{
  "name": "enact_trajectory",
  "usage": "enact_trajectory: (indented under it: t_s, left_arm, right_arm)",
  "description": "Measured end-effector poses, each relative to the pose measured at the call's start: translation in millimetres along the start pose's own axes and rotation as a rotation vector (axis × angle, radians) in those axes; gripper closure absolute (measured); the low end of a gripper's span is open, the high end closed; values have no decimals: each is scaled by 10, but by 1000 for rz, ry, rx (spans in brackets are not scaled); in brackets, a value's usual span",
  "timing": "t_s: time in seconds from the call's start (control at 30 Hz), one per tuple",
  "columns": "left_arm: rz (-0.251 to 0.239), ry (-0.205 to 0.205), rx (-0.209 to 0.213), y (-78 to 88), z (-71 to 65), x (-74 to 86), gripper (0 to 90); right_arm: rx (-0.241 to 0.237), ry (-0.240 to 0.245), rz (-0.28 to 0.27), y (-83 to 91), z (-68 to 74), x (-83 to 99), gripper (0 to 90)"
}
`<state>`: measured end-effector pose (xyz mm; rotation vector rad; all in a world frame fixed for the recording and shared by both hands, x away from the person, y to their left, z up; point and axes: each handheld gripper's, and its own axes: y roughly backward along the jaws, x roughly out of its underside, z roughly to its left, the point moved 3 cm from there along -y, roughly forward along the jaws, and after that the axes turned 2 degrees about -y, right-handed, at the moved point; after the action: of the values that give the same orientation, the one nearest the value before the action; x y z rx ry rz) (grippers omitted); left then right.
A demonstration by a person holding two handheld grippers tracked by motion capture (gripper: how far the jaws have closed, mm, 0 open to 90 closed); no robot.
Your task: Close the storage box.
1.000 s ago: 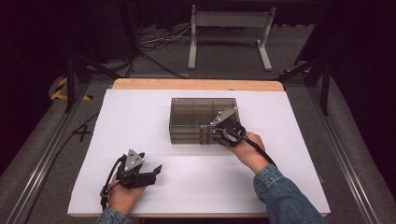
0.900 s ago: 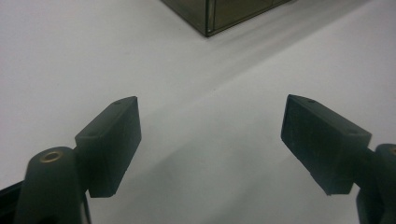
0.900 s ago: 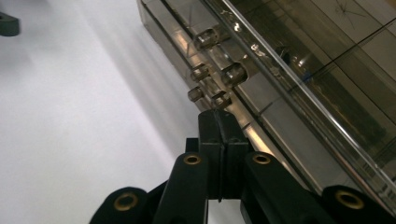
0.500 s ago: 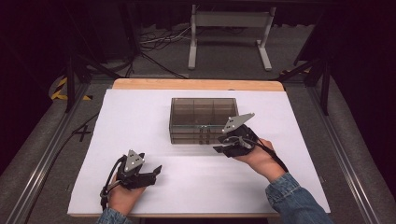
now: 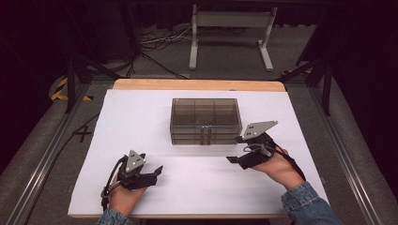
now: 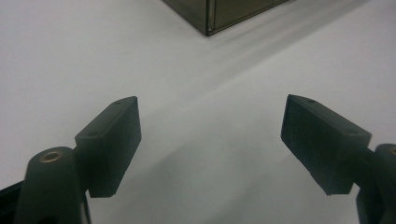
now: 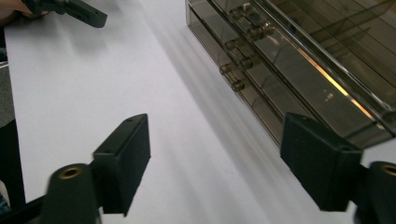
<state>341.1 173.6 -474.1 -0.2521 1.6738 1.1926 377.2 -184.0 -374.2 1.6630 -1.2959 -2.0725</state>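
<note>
Right gripper (image 5: 237,154) fingers just opened, nothing between them, beside drawer box (image 5: 205,121); left gripper (image 5: 152,172) fingers released, idle on bench (image 5: 141,117); next re-approach drawer knobs (image 7: 236,56)

1 high overview, 2 close gripper views, shared box (image 5: 205,121)

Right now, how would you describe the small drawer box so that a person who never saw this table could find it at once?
Look at the white table top with the wooden strip along its far edge. Near its middle, a little toward the far side, stands the drawer box, the sole object resting on the sheet. It is smoky, see-through plastic, with divided compartments on top and small knobs on its stacked front drawers.
</note>
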Motion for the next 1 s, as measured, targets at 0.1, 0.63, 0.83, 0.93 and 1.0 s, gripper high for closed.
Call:
enact_trajectory:
  t_s: [0.1,0.63,0.83,0.93,1.0]
  left_arm:
    - [1,-4,0,-1,2,0,208]
    - [0,0,-1,-2,-1,1,208]
    - [-1,-3,-2,-3,-1,1,208]
    - [0,-4,-3,-3,-1,1,208]
    - [1,-4,-1,-2,-2,1,208]
  right_arm:
    - [10,-12,-8,23,-20,61,173]
    - [78,-80,-34,72,-173,370,32]
    - [105,-102,-46,43,-193,525,36]
    - [111,-114,-48,22,-202,593,36]
    - [114,-128,-55,7,-207,645,36]
